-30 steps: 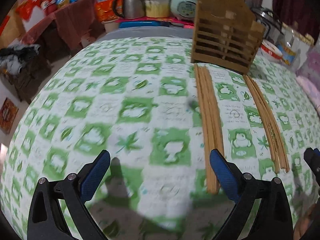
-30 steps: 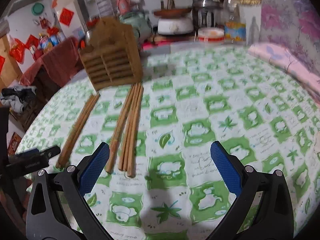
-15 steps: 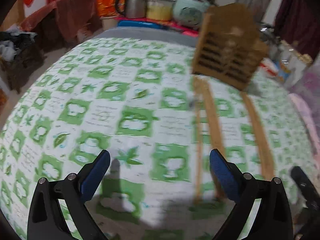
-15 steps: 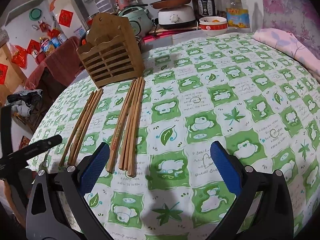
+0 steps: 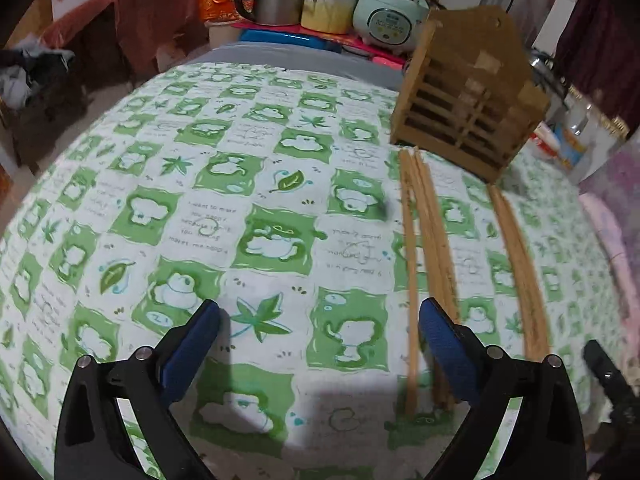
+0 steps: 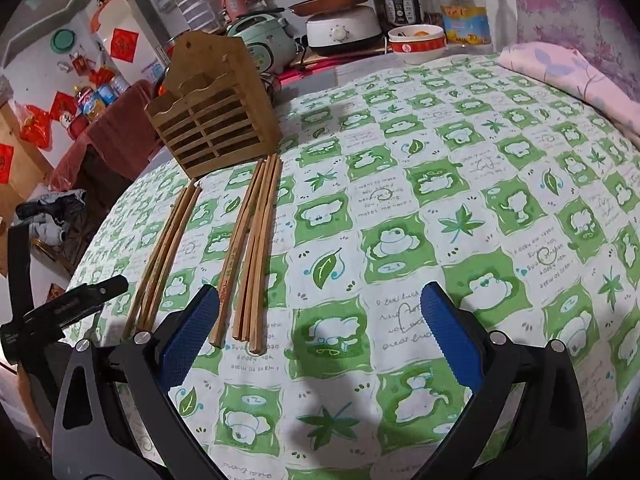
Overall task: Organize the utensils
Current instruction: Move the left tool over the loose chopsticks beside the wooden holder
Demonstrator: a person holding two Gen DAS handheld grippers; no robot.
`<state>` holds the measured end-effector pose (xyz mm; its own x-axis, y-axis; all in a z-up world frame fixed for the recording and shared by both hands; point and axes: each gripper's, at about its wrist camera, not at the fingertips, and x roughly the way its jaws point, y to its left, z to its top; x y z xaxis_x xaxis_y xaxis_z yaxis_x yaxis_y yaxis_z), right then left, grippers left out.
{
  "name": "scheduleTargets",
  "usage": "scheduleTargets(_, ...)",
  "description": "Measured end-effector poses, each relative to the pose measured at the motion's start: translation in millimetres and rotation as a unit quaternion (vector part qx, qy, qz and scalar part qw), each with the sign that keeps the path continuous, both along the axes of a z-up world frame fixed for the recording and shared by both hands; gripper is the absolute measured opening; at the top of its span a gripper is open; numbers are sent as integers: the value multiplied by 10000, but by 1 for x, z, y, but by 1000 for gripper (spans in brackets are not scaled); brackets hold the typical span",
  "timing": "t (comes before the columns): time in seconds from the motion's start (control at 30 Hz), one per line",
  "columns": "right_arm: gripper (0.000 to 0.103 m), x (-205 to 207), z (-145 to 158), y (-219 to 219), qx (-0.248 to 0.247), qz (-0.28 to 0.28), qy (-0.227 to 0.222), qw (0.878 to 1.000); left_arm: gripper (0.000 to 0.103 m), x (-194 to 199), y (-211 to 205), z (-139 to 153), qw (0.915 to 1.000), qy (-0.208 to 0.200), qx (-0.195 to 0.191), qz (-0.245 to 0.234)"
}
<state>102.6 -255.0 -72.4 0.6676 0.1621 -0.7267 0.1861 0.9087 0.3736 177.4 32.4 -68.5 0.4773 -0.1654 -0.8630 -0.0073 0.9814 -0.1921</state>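
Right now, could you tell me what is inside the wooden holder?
Through the front slats of the wooden holder only dark gaps show, no chopsticks sticking out. Its compartments' interior is hidden by the slats.

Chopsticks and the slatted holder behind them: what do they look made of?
The chopsticks look like bamboo or light wood, matte tan with faint grain. The holder looks like the same kind of bamboo or wood, darker brown and unglossed, built from flat slats; which of the two cannot be told.
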Motion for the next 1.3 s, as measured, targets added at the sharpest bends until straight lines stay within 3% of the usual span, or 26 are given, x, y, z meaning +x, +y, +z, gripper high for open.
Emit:
scheduleTargets(0.13, 97, 0, 3, 7, -169, 89, -54, 9998, 97, -6, -17, 6, 9984, -103, -253, -490)
scheduleTargets(0.2, 97, 0, 4, 11, -268, 130, -82, 9995, 97, -5, -32, 4, 9979, -147, 77, -631)
scheduleTargets(0.27, 97, 0, 6, 13, -350, 158, -107, 9992, 99, -2, -43, -4, 9960, -49, 668, -590)
scheduleTargets(0.33, 97, 0, 6, 13, -346, 156, -105, 9992, 99, 2, -33, -6, 9979, 65, 455, -464)
scheduleTargets(0.4, 97, 0, 5, 12, -297, 126, -94, 9994, 97, 6, -18, -8, 9979, 89, 634, -88)
scheduleTargets(0.5, 97, 0, 4, 9, -210, 96, -72, 9997, 97, 4, -4, -4, 9996, 37, 270, 28)
scheduleTargets(0.73, 97, 0, 4, 11, -286, 147, -80, 9994, 97, -4, -29, 7, 9980, -220, 32, -588)
scheduleTargets(0.83, 97, 0, 4, 11, -287, 142, -79, 9995, 98, 1, -43, -5, 9962, -14, 608, -630)
scheduleTargets(0.93, 97, 1, 3, 10, -235, 109, -61, 9996, 99, 4, -37, -7, 9977, 37, 449, -508)
scheduleTargets(1.13, 97, 1, 2, 4, -104, 30, -29, 9999, 97, 8, -24, -9, 9973, 78, 712, -134)
scheduleTargets(1.3, 97, 1, 0, 1, -31, 16, -7, 10000, 97, 8, -15, -7, 9985, 46, 547, -65)
